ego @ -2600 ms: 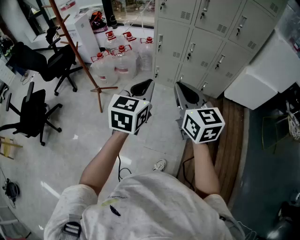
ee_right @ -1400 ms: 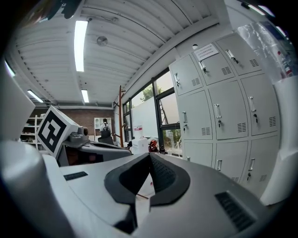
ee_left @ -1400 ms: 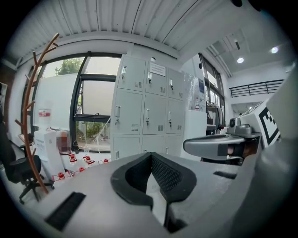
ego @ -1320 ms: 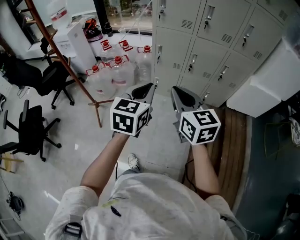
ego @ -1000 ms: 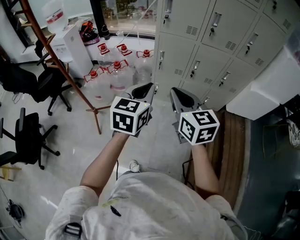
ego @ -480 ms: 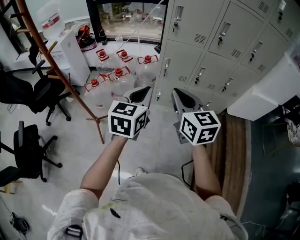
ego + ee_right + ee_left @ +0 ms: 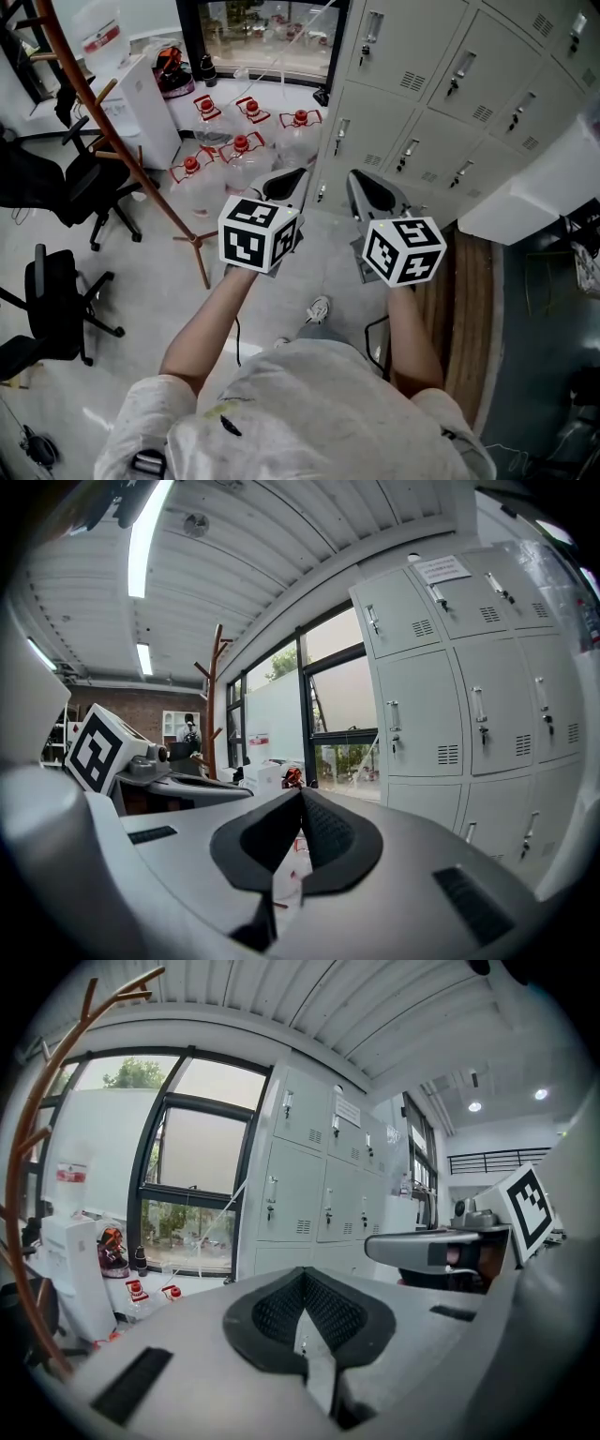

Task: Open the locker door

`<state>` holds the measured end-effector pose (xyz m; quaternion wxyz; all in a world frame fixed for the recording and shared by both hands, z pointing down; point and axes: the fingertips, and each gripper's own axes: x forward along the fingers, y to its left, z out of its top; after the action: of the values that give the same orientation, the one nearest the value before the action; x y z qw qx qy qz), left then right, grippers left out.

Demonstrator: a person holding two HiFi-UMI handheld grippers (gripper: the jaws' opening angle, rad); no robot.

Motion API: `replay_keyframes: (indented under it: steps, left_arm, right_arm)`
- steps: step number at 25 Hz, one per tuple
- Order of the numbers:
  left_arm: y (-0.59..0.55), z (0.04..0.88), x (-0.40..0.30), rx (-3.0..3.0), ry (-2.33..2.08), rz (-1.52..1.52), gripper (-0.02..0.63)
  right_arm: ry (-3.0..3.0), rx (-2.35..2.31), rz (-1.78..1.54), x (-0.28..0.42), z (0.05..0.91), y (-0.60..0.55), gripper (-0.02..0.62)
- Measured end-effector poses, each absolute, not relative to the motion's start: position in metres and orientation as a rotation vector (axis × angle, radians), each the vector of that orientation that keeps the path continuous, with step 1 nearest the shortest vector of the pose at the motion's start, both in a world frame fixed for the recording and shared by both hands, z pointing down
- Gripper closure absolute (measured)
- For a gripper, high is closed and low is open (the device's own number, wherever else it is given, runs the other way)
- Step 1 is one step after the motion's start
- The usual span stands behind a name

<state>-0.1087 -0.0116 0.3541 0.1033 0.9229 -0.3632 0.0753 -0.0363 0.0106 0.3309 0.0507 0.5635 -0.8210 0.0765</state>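
Note:
A bank of pale grey lockers (image 7: 441, 103) stands ahead and to the right, every door closed, each with a small metal handle (image 7: 371, 26). The same lockers (image 7: 309, 1180) fill the middle of the left gripper view, and lockers (image 7: 441, 714) fill the right of the right gripper view. My left gripper (image 7: 289, 180) is held at chest height, shut and empty, well short of the doors. My right gripper (image 7: 367, 189) is beside it, also shut with nothing in it. In each gripper view the black pads (image 7: 305, 1312) (image 7: 298, 841) meet at the tip.
Several water jugs with red caps (image 7: 239, 150) stand on the floor by a window (image 7: 267, 37). A wooden coat stand (image 7: 122, 141) rises at left, with black office chairs (image 7: 56, 291) beyond it. A white box-like unit (image 7: 534, 178) sits at right over a wooden platform (image 7: 469, 309).
I have walked closer to the lockers and the head view has tilted up, so more doors show. Both grippers keep the same pose, shut and side by side.

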Motion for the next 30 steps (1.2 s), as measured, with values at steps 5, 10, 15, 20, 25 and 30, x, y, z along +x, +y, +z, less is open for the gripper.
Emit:
replay_keyframes:
  steps: [5,10,15,20,25,30]
  left_arm:
    - [-0.037,0.357,-0.104,2.728,-1.08,0.236,0.6]
    - [-0.073,0.361,-0.088,2.737,-1.084,0.266,0.6]
    - [-0.119,0.362,-0.071,2.737,-1.105,0.298,0.6]
    - [-0.168,0.355,-0.041,2.739,-1.102,0.302,0.6]
    - [-0.206,0.355,-0.003,2.754,-1.082,0.351,0.6]
    - [-0.236,0.351,0.031,2.772,-1.07,0.373,0.6]
  right_arm:
    - [-2.524,1.708,0.237,-0.035,0.334,-0.015,0.592]
    - [-2.538,1.721,0.238,-0.018,0.337,-0.054,0.592]
    - [-2.568,1.713,0.251,-0.001,0.338,-0.102,0.592]
    - [-2.573,1.698,0.251,0.024,0.334,-0.148,0.592]
    - [-2.578,1.698,0.255,0.054,0.335,-0.186,0.592]
    - [-2.602,1.703,0.28,0.085,0.335,-0.215,0.592]
